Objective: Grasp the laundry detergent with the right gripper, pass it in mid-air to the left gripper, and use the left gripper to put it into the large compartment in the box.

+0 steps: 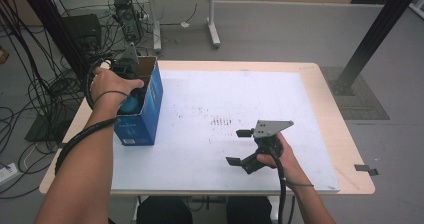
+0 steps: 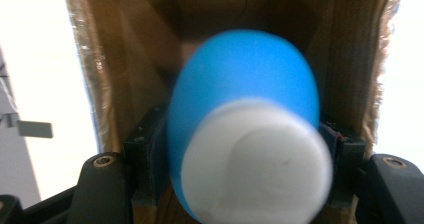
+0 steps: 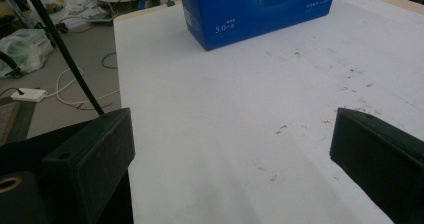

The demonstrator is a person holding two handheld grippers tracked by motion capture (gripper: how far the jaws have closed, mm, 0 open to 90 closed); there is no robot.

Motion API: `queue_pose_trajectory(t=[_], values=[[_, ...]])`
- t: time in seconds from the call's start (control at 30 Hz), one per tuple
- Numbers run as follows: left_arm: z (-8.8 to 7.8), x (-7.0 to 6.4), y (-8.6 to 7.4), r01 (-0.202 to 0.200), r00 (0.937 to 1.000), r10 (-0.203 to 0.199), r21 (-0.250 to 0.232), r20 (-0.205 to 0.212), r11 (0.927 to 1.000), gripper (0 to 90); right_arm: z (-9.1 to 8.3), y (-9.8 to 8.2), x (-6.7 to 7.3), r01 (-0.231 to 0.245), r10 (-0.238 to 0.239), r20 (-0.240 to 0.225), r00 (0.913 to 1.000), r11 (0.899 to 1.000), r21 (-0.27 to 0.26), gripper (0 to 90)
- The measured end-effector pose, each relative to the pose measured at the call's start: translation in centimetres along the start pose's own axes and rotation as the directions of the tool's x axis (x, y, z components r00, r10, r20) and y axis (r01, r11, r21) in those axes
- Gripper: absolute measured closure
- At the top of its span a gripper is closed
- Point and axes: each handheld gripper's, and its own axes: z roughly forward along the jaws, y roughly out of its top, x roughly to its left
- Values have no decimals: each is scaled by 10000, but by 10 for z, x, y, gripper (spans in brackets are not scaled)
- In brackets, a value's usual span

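The left gripper (image 1: 131,79) reaches down into the open top of a blue cardboard box (image 1: 145,115) that stands upright near the left edge of the tabletop (image 1: 260,104), toward its far left corner. The left hand (image 1: 111,86) wraps around the gripper body just above the box's rim. In the left gripper view, the fingers (image 2: 145,149) sit either side of a blue bottle with a white cap (image 2: 245,129), their pads against its blue sides, so the bottle is pinched between them. The bottle hangs inside the box, with the brown inner walls close around it and the white cap pointing back toward the camera. In the high view a patch of the bottle's blue shows in the box's opening, just beside the hand.

The right gripper (image 1: 239,146) is held by the right hand (image 1: 280,156) above the near right part of the tabletop, well apart from the box, and points left across the white surface. Its fingers (image 3: 90,159) are spread wide with nothing between them; bare, lightly smudged tabletop lies in the gap. In the right gripper view the box's printed blue side stands at the far end of the tabletop
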Motion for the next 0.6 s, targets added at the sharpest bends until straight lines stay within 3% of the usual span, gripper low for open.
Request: queue_pose_trajectory(t=[0.6], values=[[-22,-1,-5,1,10000,0,-157,54,9999,344,1,2,2,53,-53,-33,10000,10000,-25,42]])
